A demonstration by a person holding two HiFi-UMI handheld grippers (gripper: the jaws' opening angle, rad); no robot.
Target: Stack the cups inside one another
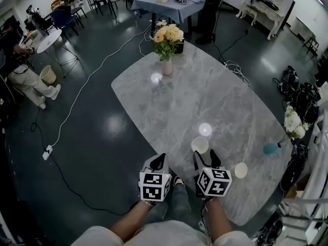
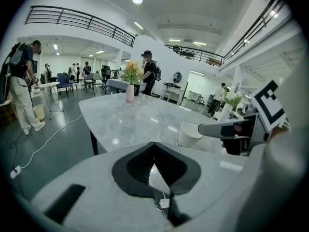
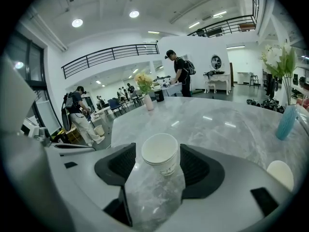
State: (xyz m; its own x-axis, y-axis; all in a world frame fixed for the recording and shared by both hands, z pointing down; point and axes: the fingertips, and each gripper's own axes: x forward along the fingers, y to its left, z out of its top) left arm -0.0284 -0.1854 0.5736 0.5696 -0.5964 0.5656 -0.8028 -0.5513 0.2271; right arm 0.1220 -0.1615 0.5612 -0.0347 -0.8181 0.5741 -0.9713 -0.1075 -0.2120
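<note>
1. Nearest to me, the left gripper (image 1: pixel 160 161) hung at the near edge of the worktop (image 1: pixel 205 96), its jaws closed tip to tip with nothing between them.
2. Just beside it, the right gripper (image 1: pixel 205 157) pointed down at the marble with its jaws spread wide and neither pad pressing on anything.
3. A white paper cup (image 3: pixel 160 153) stood upright, mouth up, in the mouth of those wide jaws. I could see bare worktop on both sides of it, so I did not count it as held.
4. Off to the right, a second cup (image 1: pixel 241 170) sat upright near the worktop's edge, apart from the first and untouched.
5. With both cups standing singly, I judged that the stacking had not begun and that the step in hand was the first grasp.
6. The next move, as I read it, called for easing the right jaws forward around the cup wall and closing softly. Thin paper would likely buckle under a hard squeeze. Then I would need to lift it level and lower it straight into the second cup.
7. Farther off, a blue vase (image 1: pixel 270 148) stood near the right rim, close enough to the second cup that I would watch it on the carry.
8. At the far end, a pink vase of flowers (image 1: pixel 167 65) stood well clear of the work.
</note>
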